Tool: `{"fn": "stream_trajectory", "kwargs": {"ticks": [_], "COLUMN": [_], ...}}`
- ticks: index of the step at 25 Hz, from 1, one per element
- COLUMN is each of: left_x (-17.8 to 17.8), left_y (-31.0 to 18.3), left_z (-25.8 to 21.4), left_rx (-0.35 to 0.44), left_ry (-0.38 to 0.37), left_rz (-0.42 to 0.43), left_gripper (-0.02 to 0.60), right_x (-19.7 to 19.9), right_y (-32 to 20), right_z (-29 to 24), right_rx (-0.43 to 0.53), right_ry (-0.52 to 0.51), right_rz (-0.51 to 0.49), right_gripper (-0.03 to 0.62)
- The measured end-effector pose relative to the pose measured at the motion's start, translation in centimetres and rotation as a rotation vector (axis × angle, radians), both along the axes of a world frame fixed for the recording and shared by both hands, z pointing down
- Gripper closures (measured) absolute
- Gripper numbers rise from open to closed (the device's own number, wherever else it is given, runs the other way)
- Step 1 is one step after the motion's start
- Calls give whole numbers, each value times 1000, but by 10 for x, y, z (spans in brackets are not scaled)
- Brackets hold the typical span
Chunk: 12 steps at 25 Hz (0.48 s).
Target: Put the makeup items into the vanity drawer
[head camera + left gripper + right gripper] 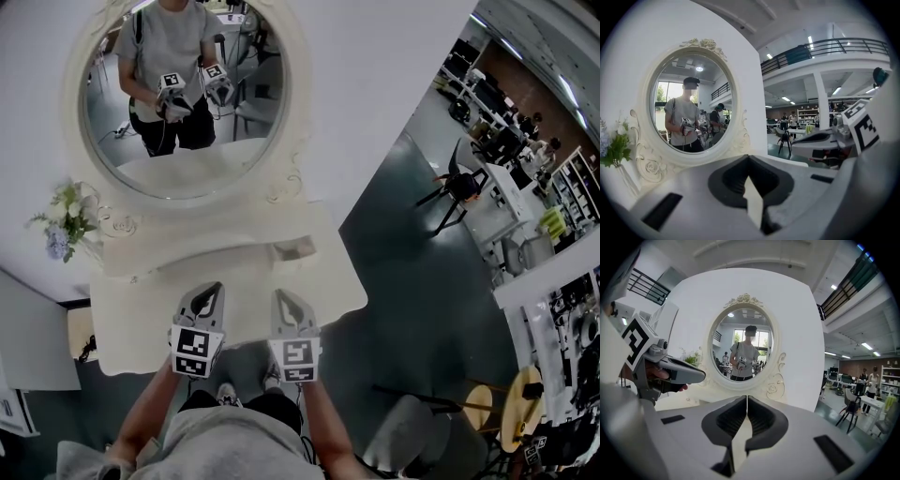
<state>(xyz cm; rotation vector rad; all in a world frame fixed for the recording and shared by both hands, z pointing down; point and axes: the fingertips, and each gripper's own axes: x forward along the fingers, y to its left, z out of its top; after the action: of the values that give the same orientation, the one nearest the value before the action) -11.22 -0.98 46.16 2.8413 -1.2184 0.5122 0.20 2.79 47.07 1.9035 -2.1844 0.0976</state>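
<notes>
A white vanity table [150, 281] stands against the wall under an oval mirror [178, 84]. No makeup item or open drawer shows in any view. My left gripper [215, 289] hangs over the vanity's front edge, its jaws closed tip to tip with nothing between them [749, 157]. My right gripper [281, 296] is beside it, about a hand's width to the right, also shut and empty [747, 397]. Both point towards the mirror [743, 341], which reflects the person holding them. Each gripper shows in the other's view: the right gripper [820, 138] and the left gripper [689, 375].
A vase of flowers [64, 220] stands at the vanity's back left corner. A small pale object [295, 249] lies near the back right of the top. Right of the vanity is dark floor with a black chair [459, 187], and a wooden stool [520, 403] stands nearer me.
</notes>
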Motion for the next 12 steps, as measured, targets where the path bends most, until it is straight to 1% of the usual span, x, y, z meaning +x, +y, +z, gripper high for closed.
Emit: {"fn": "stream_trajectory", "kwargs": {"ticks": [5, 12], "left_x": [4, 8], "left_y": [3, 5], "left_z": [-2, 0], "left_rx": [4, 1], "left_ry": [2, -3], "left_rz": [2, -1], "left_gripper": [581, 581], "right_x": [2, 8], "right_y": [3, 4], "right_z": [-3, -7], "right_rx": [5, 19], "right_ry": [21, 10], "right_rz": [-5, -4], "right_gripper": [574, 574]}}
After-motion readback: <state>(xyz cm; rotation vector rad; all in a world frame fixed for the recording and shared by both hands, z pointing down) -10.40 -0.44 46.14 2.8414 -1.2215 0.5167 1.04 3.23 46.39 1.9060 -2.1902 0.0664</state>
